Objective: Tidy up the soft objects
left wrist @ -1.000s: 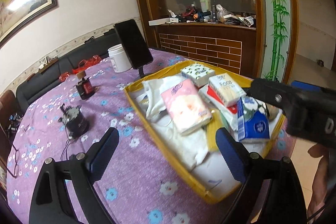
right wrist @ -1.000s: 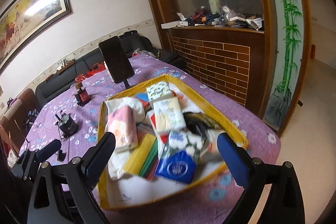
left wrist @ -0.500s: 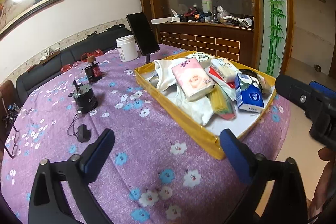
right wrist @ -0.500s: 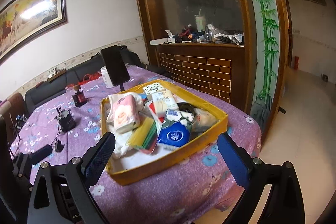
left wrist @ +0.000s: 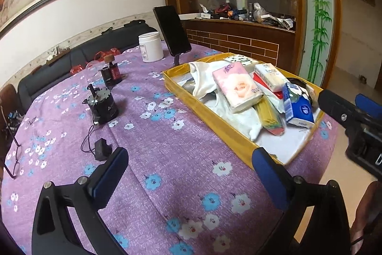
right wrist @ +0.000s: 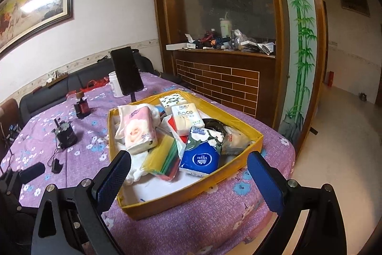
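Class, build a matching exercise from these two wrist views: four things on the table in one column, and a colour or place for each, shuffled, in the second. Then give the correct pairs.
Things:
1. rose-print tissue pack
2. Vinda tissue pack
3. white jar
4. eyeglasses

Descriptions:
A. blue, in the tray's near part
B. on the cloth at the table's left edge
C. pink, lying on white fabric
D. outside the tray, beside the standing phone

Pairs: 1-C, 2-A, 3-D, 4-B
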The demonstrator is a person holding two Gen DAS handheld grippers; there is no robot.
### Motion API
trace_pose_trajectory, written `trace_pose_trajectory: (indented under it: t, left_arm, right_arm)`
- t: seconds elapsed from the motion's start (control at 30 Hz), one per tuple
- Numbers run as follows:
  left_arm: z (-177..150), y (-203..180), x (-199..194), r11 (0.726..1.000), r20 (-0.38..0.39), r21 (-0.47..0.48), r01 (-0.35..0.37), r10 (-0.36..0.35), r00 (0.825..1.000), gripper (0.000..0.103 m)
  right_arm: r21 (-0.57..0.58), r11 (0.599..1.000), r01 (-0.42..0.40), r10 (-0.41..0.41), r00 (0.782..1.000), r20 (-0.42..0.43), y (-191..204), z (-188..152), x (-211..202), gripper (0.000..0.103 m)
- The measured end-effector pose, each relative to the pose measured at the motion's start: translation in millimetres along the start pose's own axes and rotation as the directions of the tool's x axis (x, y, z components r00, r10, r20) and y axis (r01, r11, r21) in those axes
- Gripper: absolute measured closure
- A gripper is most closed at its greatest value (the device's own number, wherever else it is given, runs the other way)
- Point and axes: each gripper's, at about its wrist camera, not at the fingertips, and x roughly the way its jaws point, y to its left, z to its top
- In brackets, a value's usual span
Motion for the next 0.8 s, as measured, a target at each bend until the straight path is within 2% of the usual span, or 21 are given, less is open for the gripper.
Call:
trace_pose_trajectory:
  t: [0.2, 0.37, 0.47, 0.57, 0.8]
  left_arm:
    - [1.2, -3.4, 12.7, 0.994, -0.003, 0.046, -0.096, 0.096, 0.995, 0.000]
    - [-3.1, -3.8, 20.0, 0.998, -0.054, 0.044, -0.046, 0.049, 0.997, 0.000]
    - [-2.1, -0.8, 20.6, 0.998, -0.050, 0.027, -0.059, 0.061, 0.997, 0.000]
    - [-2.2, 2.3, 22.2, 0.998, -0.056, 0.005, -0.060, 0.060, 0.997, 0.000]
    - [-3.6, -5.3, 20.5, 0.996, -0.038, 0.048, -0.072, 0.074, 0.997, 0.000]
  right_arm:
    - [0.040, 0.999, 0.003, -0.003, 1.000, -0.008, -3.4, -7.9, 10.3, 0.003]
    - [0.040, 0.997, 0.062, -0.062, 0.998, 0.000, -1.1, -19.6, 11.2, 0.002]
    - [0.040, 0.997, 0.066, -0.065, 0.998, -0.018, -0.4, -22.4, 15.5, 0.002]
    - [0.021, 0.995, 0.097, -0.097, 0.995, -0.001, 1.9, -19.9, 15.7, 0.002]
    - [0.019, 0.996, 0.083, -0.083, 0.996, 0.021, 4.9, -16.8, 14.9, 0.001]
